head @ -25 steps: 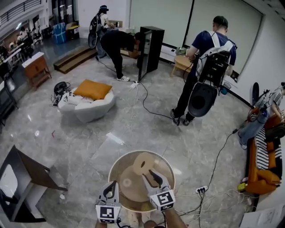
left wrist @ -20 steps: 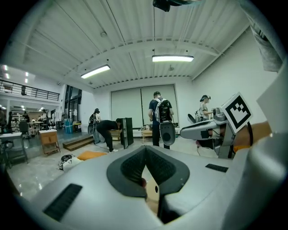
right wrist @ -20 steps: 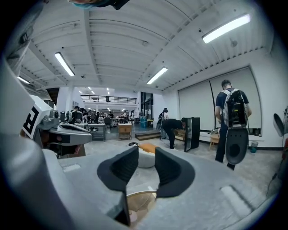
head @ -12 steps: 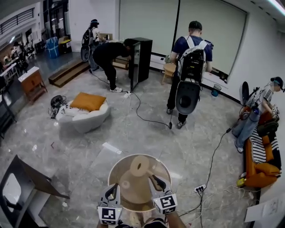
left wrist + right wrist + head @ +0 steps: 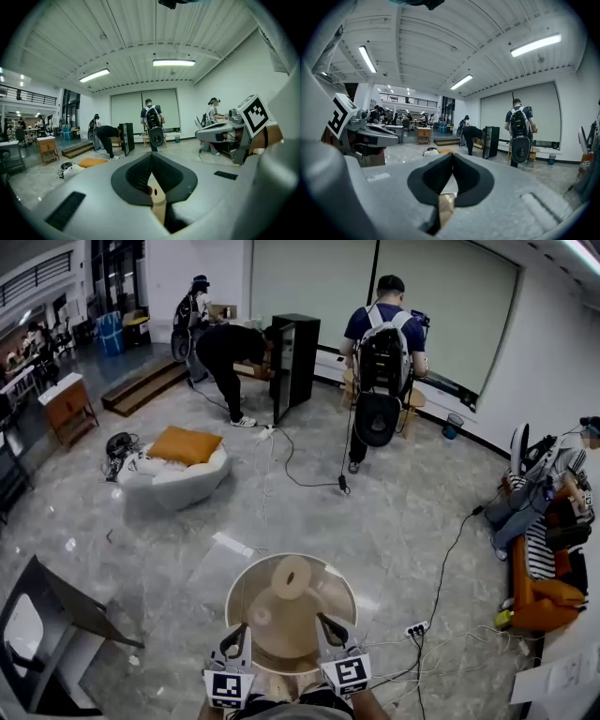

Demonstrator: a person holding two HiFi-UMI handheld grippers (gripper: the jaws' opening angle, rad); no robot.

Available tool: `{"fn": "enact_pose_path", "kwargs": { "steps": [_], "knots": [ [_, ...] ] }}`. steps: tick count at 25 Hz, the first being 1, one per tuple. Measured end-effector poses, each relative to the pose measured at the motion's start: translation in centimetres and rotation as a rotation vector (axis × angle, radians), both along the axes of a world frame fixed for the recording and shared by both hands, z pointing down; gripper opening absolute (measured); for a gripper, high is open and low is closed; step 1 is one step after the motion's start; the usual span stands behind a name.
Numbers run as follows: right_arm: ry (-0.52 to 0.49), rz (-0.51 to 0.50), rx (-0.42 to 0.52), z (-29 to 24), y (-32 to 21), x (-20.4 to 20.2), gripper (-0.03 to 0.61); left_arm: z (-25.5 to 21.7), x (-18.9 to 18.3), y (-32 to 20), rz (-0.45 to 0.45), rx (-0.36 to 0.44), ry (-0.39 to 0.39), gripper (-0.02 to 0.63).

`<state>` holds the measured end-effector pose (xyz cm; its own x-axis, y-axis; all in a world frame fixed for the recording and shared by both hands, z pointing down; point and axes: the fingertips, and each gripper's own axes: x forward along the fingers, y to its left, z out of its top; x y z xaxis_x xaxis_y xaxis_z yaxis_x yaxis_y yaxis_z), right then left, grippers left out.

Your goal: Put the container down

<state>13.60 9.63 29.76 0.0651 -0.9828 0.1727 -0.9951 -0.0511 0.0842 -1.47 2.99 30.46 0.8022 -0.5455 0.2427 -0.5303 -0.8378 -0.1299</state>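
Container down on the glass table, both tongs pinched shut.
The marble floor (image 5: 169, 540) is spreading wide across the hall, and close in front the round glass table (image 5: 229, 607) is standing on it. The pale round container (image 5: 291, 577) is resting on the table's far half, clear of both tools. The left gripper (image 5: 235, 637) is hovering over the near-left rim with its jaws pressed together on nothing. The right gripper (image 5: 325, 624) is hanging over the near-right edge, its jaws meeting tip to tip with nothing between them, the container lying just beyond.
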Motion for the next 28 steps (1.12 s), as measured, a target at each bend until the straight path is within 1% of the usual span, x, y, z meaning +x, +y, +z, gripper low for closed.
{"fn": "enact_pose_path", "kwargs": {
  "steps": [3,8,20,28],
  "knots": [
    [-0.008,-0.008,-0.001,-0.1,0.4,-0.9,0.001,0.3,-0.8,0.6,-0.005,-0.008,0.0,0.018],
    [-0.01,-0.021,0.026,-0.9,0.4,-2.0,0.0,0.2,-2.2,0.8,-0.014,-0.009,0.011,0.018],
    [-0.004,-0.03,0.044,-1.5,0.1,-2.9,-0.001,-0.1,-2.4,0.8,-0.002,-0.001,0.016,0.018],
    [-0.014,-0.031,0.031,-1.4,0.4,-3.4,-0.001,0.0,-2.6,0.8,0.0,0.0,0.014,0.018]
  ]
}}
